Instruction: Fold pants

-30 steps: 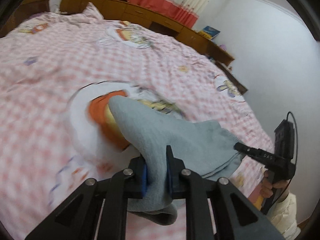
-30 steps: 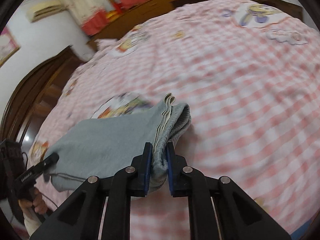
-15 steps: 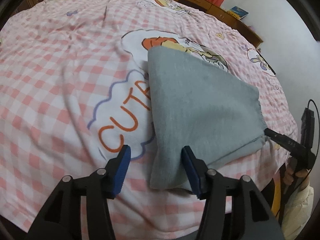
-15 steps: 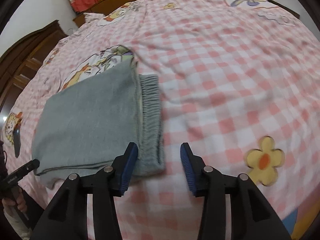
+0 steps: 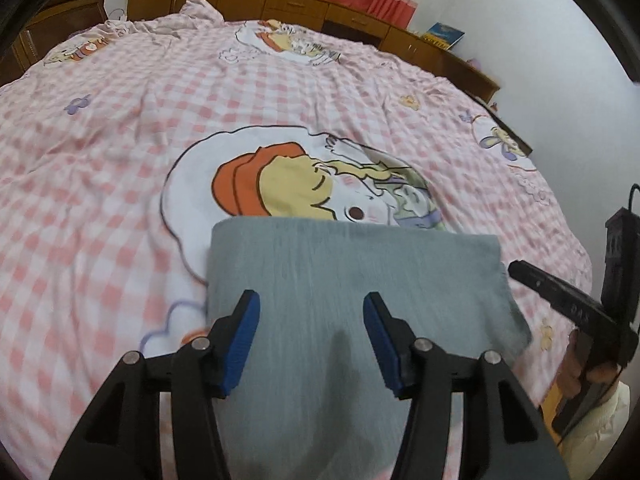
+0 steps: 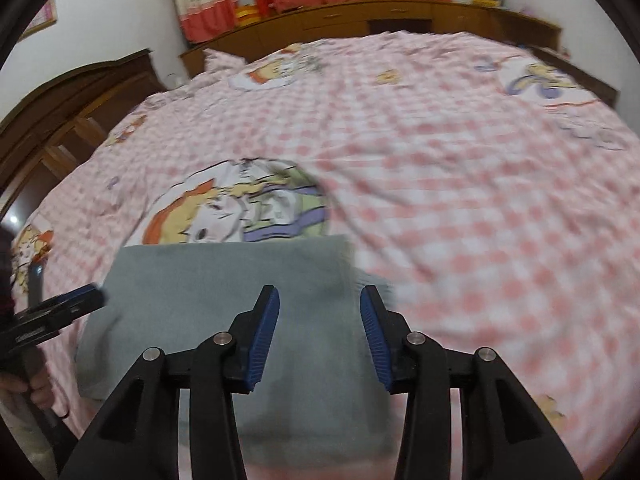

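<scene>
Pants (image 5: pixel 352 280), grey and folded into a flat block, lie on the bed (image 5: pixel 120 160) near its front edge, partly covering a cartoon print (image 5: pixel 304 184) on the pink checked cover. Left claw (image 5: pixel 311 340) hangs over the pants with its blue pads spread, nothing pinched. Right claw (image 6: pixel 319 336) hangs over the pants' right part, pads likewise apart and empty. Whether either pad brushes the cloth is hard to tell through the blur.
</scene>
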